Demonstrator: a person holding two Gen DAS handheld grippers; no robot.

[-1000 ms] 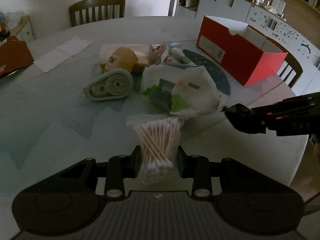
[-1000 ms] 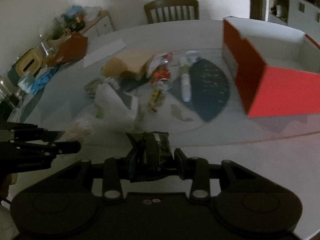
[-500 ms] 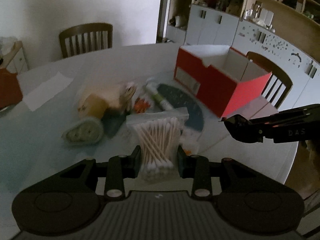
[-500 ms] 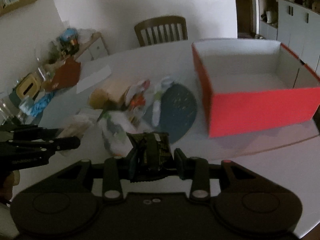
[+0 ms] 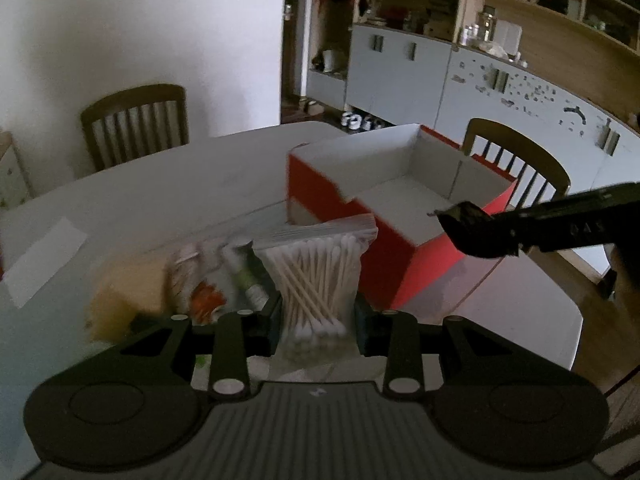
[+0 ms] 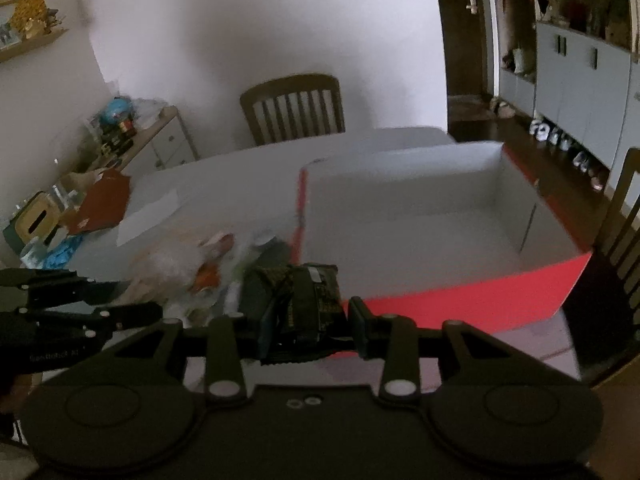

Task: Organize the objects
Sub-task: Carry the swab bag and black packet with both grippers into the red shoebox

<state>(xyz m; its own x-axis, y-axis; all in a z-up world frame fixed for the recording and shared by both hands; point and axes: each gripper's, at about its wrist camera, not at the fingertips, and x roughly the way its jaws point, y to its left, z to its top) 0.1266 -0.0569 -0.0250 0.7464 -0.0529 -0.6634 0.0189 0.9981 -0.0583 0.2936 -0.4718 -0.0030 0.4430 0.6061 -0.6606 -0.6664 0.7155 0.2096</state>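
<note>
The left gripper (image 5: 318, 322) sits at the bottom middle of its view. Its two black fingers squeeze a clear plastic zip bag of white cotton swabs (image 5: 316, 276), which stands up between them. The right gripper (image 6: 306, 326) sits at the bottom middle of its own view. It pinches a small dark packet with tiny gold print (image 6: 298, 304).

Just behind the swab bag, in the middle of the left view, is a big red cardboard box with white insides (image 5: 400, 200). It is open on top. In the right view the same box fills the middle and right, just past the dark packet.

To the left of the box, a blurry pile of small things (image 5: 192, 284) lies on the round pale table (image 5: 160, 192). A white sheet of paper (image 5: 44, 256) lies at the left edge. A brown wooden chair (image 5: 136, 124) stands behind the table in the upper left.
</note>
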